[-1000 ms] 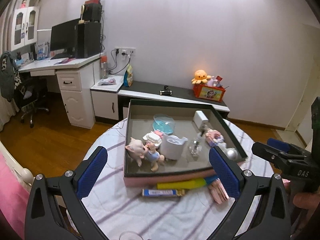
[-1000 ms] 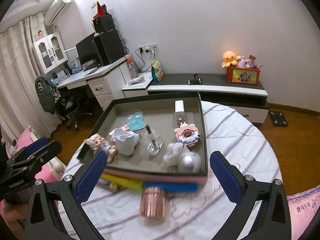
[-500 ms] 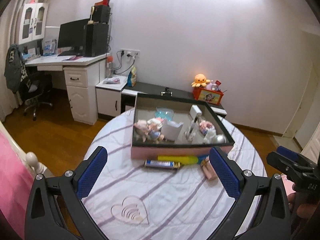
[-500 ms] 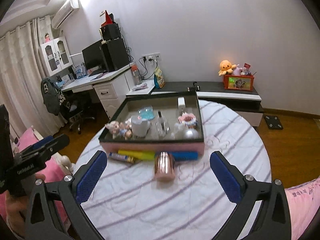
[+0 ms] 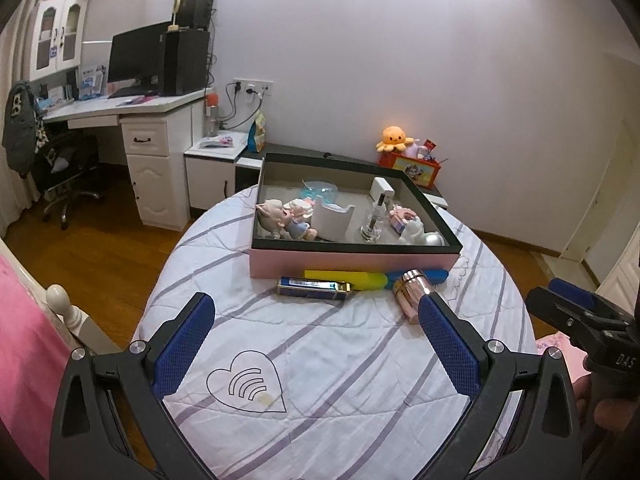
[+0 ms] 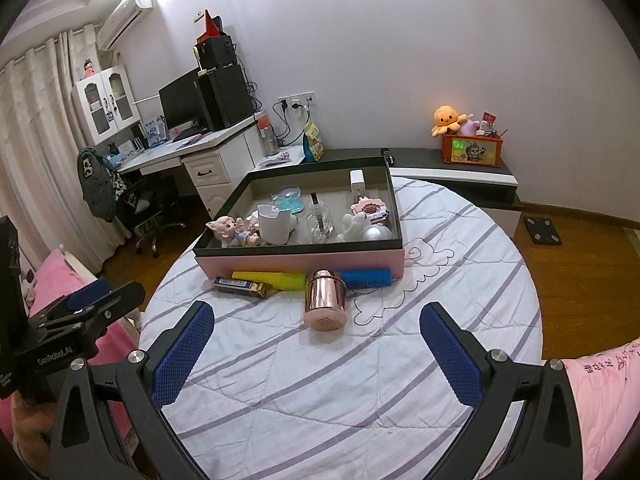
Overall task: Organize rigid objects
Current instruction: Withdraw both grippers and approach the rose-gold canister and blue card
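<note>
Pink canister lying before box edge, both grippers' jaws apart, bare cloth between

A glossy rose-gold metal canister lies on the white quilted cloth with lilac stripes covering the round table. The shallow pink box with a matt black rim looks like smooth card. Inside, a clear glass bottle shines. The wooden floor is polished.
</note>
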`<state>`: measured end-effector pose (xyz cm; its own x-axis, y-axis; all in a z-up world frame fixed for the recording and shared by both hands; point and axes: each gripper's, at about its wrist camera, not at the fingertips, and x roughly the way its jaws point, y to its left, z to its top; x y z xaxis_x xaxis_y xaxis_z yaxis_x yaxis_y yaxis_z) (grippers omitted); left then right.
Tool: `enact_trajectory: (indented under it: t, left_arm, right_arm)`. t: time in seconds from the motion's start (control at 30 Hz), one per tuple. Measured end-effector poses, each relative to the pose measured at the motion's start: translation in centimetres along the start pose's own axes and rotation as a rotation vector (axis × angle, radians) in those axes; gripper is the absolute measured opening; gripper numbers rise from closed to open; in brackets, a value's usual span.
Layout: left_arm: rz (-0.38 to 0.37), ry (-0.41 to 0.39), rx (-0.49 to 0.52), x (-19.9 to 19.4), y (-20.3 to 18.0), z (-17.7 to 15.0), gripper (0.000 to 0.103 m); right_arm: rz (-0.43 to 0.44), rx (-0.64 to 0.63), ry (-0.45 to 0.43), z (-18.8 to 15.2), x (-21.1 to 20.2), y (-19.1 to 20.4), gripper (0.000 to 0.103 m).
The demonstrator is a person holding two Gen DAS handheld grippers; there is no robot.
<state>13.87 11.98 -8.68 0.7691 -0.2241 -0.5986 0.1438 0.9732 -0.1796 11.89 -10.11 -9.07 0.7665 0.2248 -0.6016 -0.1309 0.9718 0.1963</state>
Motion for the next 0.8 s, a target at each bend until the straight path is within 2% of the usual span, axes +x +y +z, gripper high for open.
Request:
enact_trajectory:
  t: [0.37,0.8]
  left_arm:
    - [0.004,0.057,-0.005,2.6,0.4,-0.3,0.103]
    - [0.018,0.162,0.003,8.4,0.6,-0.9,0.103]
  right_arm:
    - [-0.009,0.012,0.054,0.1,2.3,-0.5,0.103]
    - [-0.014,0.041,0.153,-0.1,7.5,-1.8,0.103]
